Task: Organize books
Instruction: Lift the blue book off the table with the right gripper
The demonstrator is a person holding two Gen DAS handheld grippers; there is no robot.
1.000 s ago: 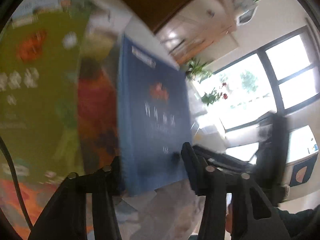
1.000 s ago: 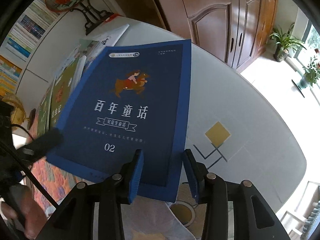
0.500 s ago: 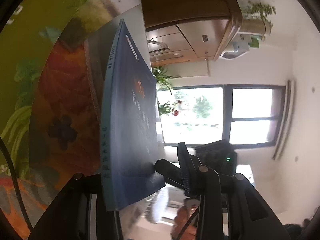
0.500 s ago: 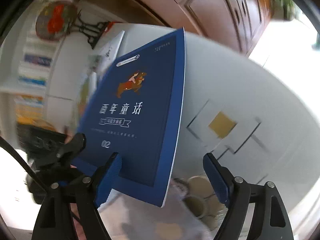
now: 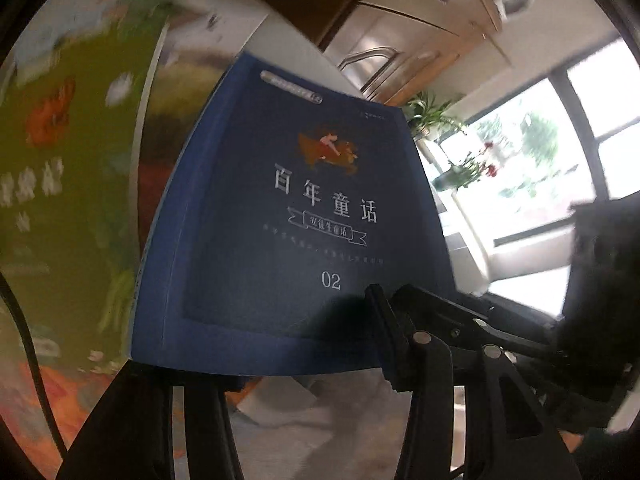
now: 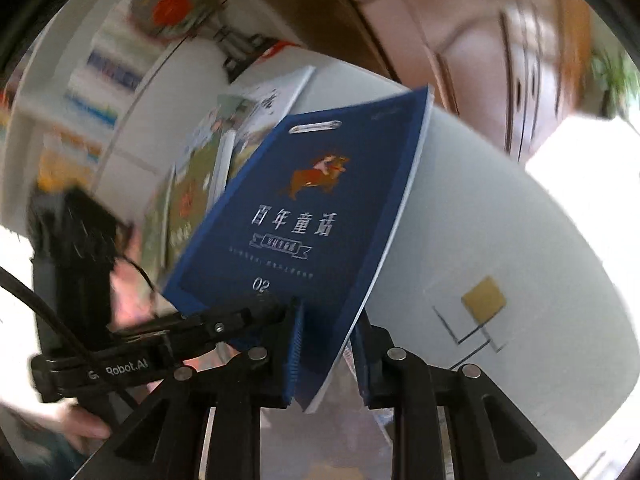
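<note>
A dark blue book [image 5: 296, 216] with white title lettering and "02" is held tilted above the table. In the left wrist view its lower edge lies between the fingers of my left gripper [image 5: 300, 344]. Those jaws are opening: one finger [image 5: 380, 320] lies over the cover, the other is hidden behind the book. My right gripper [image 6: 326, 344] has the blue book's [image 6: 312, 216] lower corner between its blue pads, and its jaws are closing on it. A finger of the left gripper [image 6: 240, 316] reaches across the cover from the left.
Several picture books [image 6: 192, 200] lie spread on the round white table [image 6: 520, 220]; a green one [image 5: 60, 160] fills the left wrist view. Wooden cabinets [image 6: 500, 60] stand behind, a plate on a stand [image 6: 176, 4] at the back. A person's hand [image 6: 132, 304] is lower left.
The right gripper's jaws stood wide half a second ago and have closed onto the book's lower corner. In the left wrist view the book has turned from edge-on to cover-on.
</note>
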